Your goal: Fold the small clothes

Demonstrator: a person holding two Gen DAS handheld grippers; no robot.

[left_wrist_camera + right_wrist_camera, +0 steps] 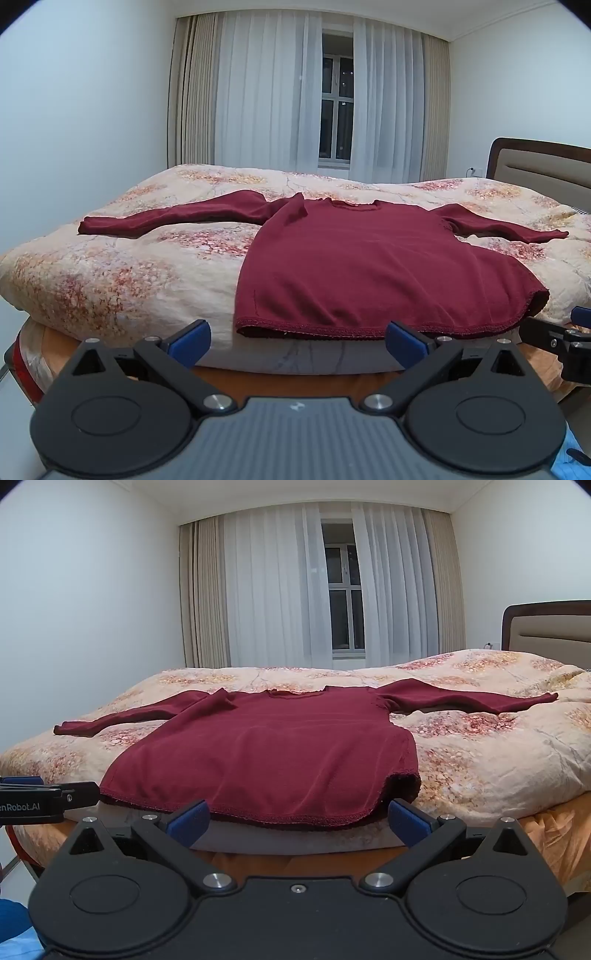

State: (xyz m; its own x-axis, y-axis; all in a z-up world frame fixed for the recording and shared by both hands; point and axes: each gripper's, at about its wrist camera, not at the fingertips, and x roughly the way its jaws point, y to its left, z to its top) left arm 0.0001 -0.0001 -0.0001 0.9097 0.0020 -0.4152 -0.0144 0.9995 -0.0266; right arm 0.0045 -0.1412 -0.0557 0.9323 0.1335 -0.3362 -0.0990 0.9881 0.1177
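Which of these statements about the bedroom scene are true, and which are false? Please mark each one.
1. The dark red sweater lies spread flat on the floral quilt. True.
2. Both sleeves are already folded across the body. False: each sleeve stretches out to its own side.
3. The left gripper is open and holds nothing. True.
4. The right gripper pinches the hem. False: it is open, short of the hem.
5. The curtains cover the window fully. False: a gap shows the panes.
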